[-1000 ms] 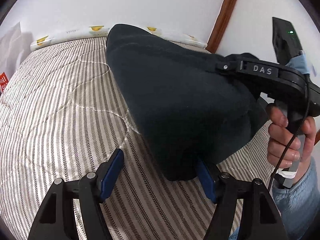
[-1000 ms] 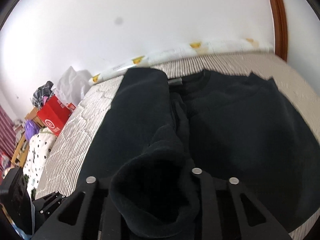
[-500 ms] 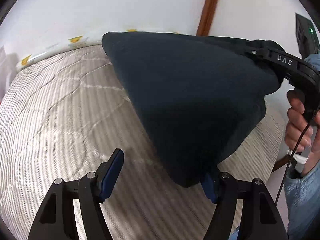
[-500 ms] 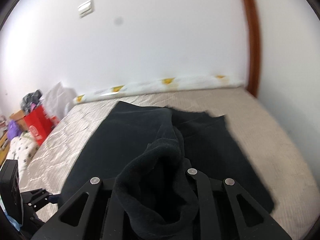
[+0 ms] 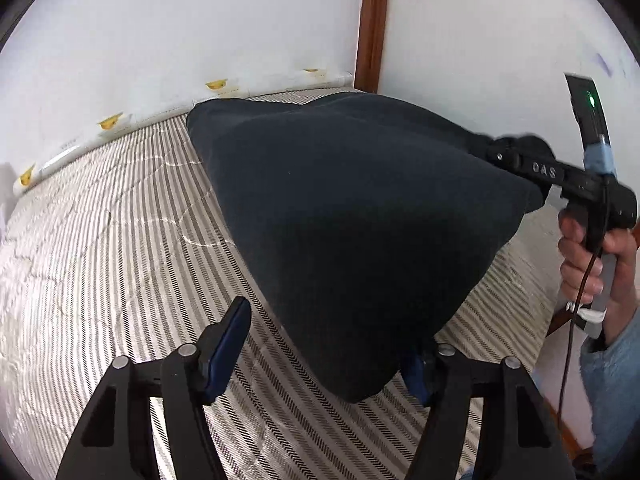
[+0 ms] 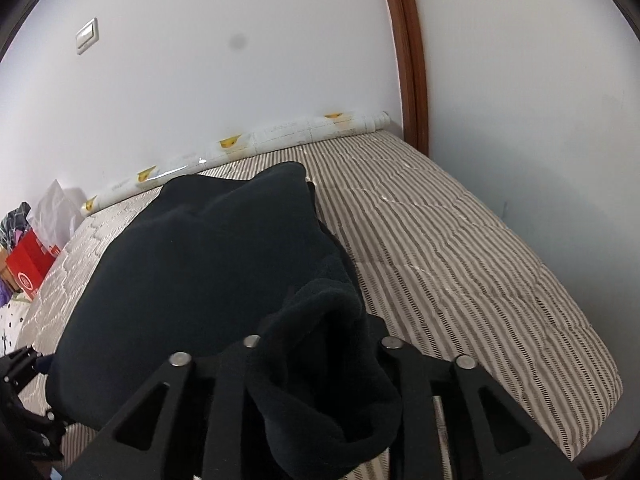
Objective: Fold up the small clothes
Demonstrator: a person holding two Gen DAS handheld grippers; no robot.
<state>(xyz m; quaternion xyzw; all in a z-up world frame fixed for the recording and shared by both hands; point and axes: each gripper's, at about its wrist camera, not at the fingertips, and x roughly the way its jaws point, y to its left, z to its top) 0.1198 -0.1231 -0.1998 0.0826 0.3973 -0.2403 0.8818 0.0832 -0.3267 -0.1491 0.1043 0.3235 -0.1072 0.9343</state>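
Lifted higher than a second ago, the black garment [image 5: 360, 220] now hangs as a taut sheet between the two grippers, and its far edge has swung up off the striped bed [image 5: 100, 240] toward the wall, so more bare mattress shows on the right side in the right wrist view.

The left gripper [image 5: 324, 356] has its jaws standing wide apart: the left blue pad [image 5: 228, 336] is clear of any cloth, while the garment's lower corner drapes against the right pad [image 5: 416, 372], which is mostly hidden. Whether that corner is pinched or merely resting there cannot be told.

The right gripper [image 6: 316, 344] is closed on a thick bunch of the garment's hem [image 6: 320, 340], the cloth bulging out between and over its fingers. In the left wrist view it is held out level at the upper right, the person's right hand [image 5: 592, 256] wrapped around the handle with a cable trailing down past a blue sleeve [image 5: 616, 380].

Held up and apart like this, the fabric probably stays flat enough to be carried over and laid down as one fold. Its far end appears to touch the bed near the rolled mat [image 6: 304, 128] along the wall, acting as the hinge of that fold.
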